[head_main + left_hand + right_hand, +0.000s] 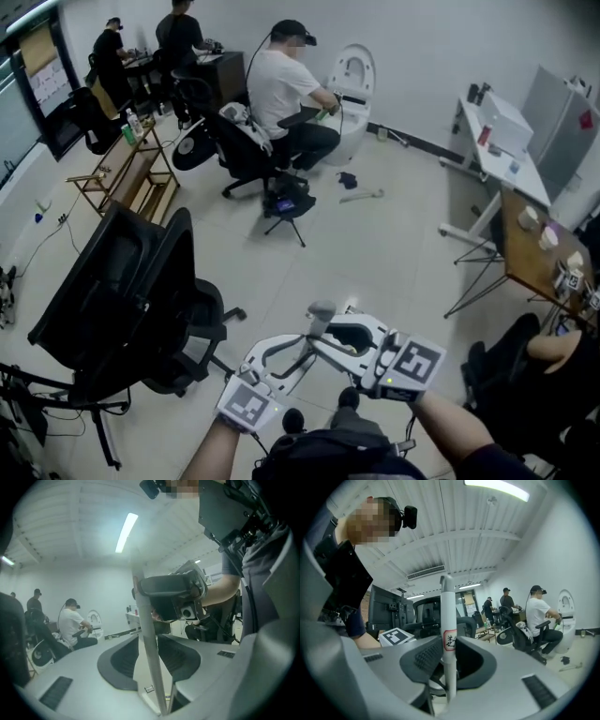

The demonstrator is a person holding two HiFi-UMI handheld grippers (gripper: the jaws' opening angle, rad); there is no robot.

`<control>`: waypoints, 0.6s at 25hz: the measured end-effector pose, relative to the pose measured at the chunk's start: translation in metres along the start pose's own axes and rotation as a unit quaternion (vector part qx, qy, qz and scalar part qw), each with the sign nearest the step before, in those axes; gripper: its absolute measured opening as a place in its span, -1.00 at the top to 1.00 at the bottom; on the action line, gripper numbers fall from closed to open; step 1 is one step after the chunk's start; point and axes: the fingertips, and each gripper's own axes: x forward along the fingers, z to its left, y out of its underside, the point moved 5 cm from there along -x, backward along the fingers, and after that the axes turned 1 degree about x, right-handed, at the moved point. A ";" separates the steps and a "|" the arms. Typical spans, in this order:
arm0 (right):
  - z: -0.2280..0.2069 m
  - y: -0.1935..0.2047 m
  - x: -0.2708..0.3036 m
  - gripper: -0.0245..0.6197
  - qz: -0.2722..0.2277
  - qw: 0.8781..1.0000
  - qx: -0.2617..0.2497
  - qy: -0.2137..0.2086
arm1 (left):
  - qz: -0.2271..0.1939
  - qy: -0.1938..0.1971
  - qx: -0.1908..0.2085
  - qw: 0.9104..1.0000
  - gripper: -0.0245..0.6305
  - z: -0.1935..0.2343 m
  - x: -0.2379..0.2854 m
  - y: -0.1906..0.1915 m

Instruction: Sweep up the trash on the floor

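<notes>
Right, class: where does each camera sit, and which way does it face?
Head view: on the head, steeply down at the floor; both forearms, left gripper, right gripper show.
Left gripper view: on the left gripper, facing up along the pole; the right gripper shows.
Right gripper view: on the right gripper, facing the seated person; a sleeve shows.
Shared: pole and seated person.

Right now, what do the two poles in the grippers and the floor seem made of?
Right pole: white, matte, probably plastic or painted metal; a paper-like label sticks on it.
Left pole: grey, dull sheen, possibly metal.
Floor: pale tiles by the faint joint lines, slightly glossy.
</notes>
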 end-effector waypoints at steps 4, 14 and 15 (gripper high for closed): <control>-0.025 0.001 -0.002 0.60 0.014 0.999 0.003 -0.036 | 0.016 -0.045 -0.022 0.999 0.54 0.007 0.020 0.000; -0.075 -0.015 -0.017 0.60 0.002 0.996 -0.013 -0.088 | 0.005 -0.112 -0.044 0.993 0.63 0.017 0.083 -0.025; -0.079 -0.017 -0.021 0.60 -0.001 0.996 -0.015 -0.088 | -0.004 -0.119 -0.054 0.991 0.63 0.017 0.089 -0.026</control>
